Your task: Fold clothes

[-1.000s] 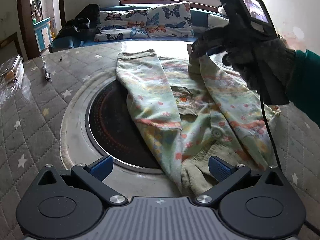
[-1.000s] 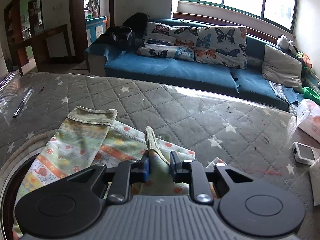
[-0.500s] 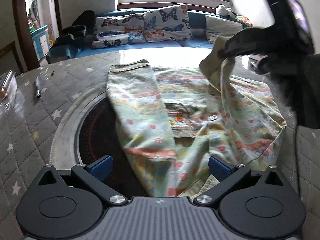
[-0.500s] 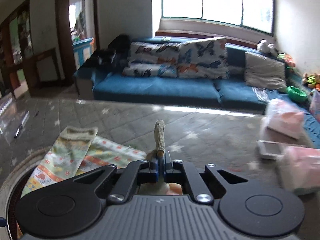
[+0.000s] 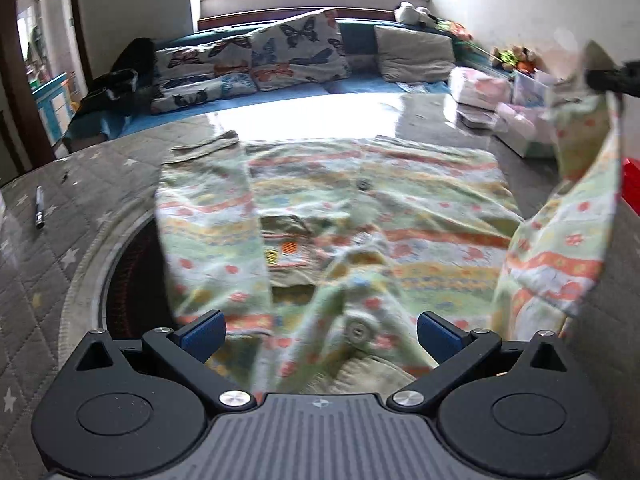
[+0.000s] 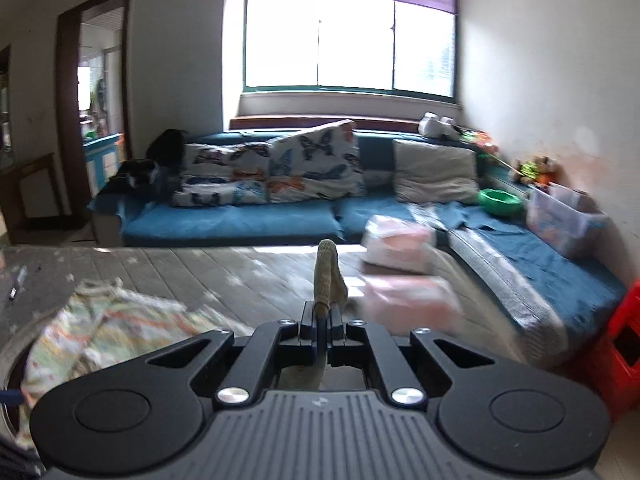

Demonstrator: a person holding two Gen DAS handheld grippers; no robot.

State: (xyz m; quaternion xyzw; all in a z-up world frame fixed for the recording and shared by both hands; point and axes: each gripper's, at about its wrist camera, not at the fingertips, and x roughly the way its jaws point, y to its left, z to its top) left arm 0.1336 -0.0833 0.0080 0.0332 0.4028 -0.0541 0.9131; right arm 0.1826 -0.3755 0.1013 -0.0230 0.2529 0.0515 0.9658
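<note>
A pale green shirt (image 5: 360, 216) with orange and yellow patterned bands lies spread on the quilted grey table (image 5: 48, 264), buttons facing up. Its left sleeve is folded in over the body. My left gripper (image 5: 320, 330) hovers open just above the near hem, blue pads wide apart with cloth under them. My right gripper (image 6: 322, 318) is shut on the cuff of the right sleeve (image 6: 328, 276). In the left wrist view that sleeve (image 5: 576, 216) hangs lifted at the far right, pulled up and outward off the table by the right gripper (image 5: 600, 76).
A round dark inset (image 5: 132, 280) sits in the table under the shirt's left side. A pen (image 5: 39, 207) lies at the table's left. Pink and white packs (image 6: 400, 240) and a small device rest at the far right. A blue sofa (image 6: 240, 216) stands behind; a red crate (image 6: 628, 340) stands to the right.
The right gripper closed on the sleeve cuff, then rose and swung right, drawing the sleeve out from over the shirt body. The left gripper slid closer over the near hem.
</note>
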